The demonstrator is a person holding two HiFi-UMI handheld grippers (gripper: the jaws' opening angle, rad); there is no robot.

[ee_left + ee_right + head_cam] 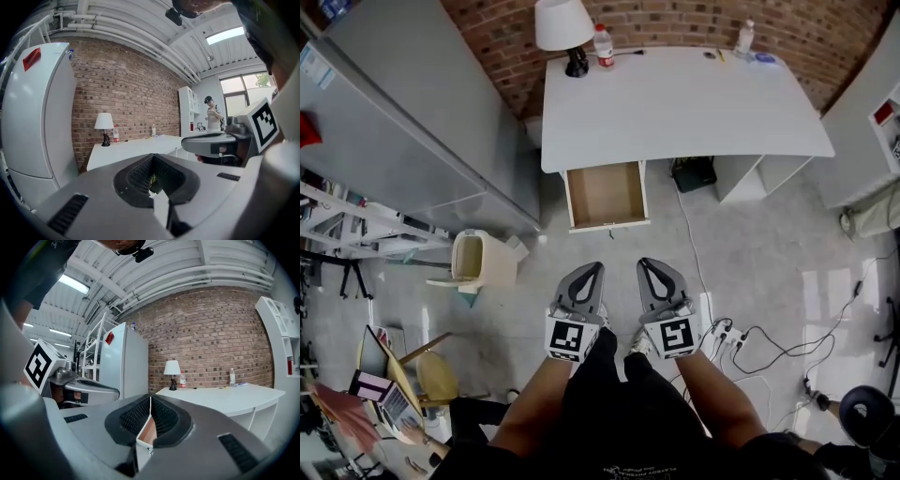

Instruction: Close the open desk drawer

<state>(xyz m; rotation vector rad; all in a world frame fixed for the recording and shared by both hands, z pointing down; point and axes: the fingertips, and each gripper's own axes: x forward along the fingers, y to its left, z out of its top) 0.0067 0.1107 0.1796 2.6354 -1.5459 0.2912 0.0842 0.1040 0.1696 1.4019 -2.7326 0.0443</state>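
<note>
Open drawer (606, 195) juts from white desk (675, 103) front edge, 12 o'clock of grippers. Clenched, empty, well apart from it: left gripper (592, 270), right gripper (650, 265). Risk: off-centre push skews, jams drawer; slam rocks lamp (563, 28).
</note>
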